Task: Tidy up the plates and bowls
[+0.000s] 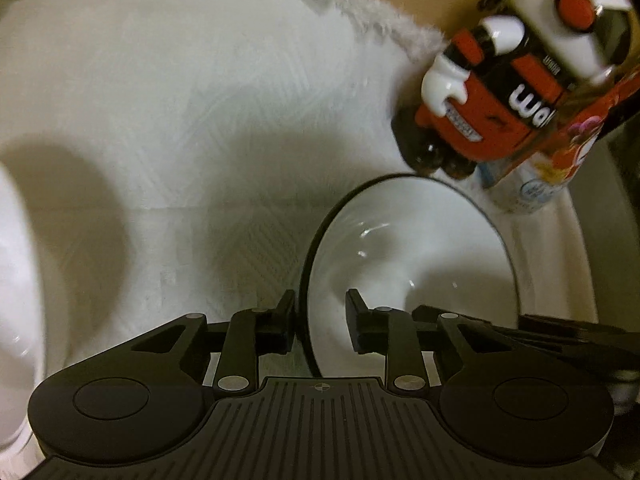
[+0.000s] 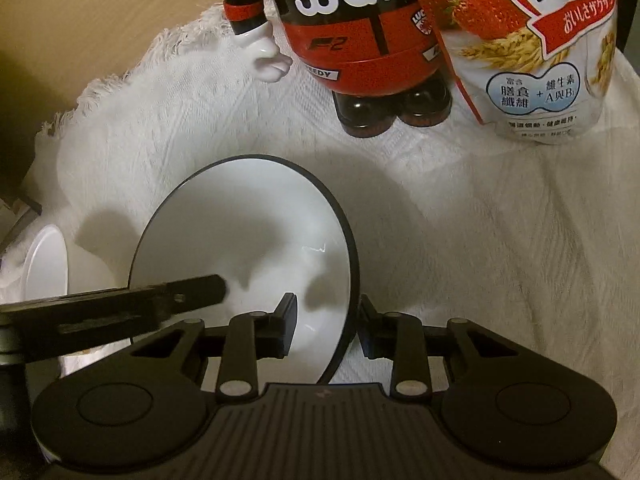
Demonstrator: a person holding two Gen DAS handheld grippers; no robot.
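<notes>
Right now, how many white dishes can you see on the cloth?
2: a black-rimmed bowl in the middle, with both grippers at its rim, and a plain white dish at the cloth's left edge. Others may lie out of view.

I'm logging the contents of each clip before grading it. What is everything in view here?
bowl: one, white with a dark rim, middle of the cloth
dish: one, white, at the left edge and only partly in view
toy figure: one, red and black with white hands, standing at the back of the cloth
cereal bag: one, red and white with a strawberry picture, right of the toy figure
cloth: one, white and fringed, under everything
table: one, tan, showing beyond the cloth
left claw: one, black, astride the bowl's rim
right claw: one, black, astride the rim on the bowl's other side
</notes>
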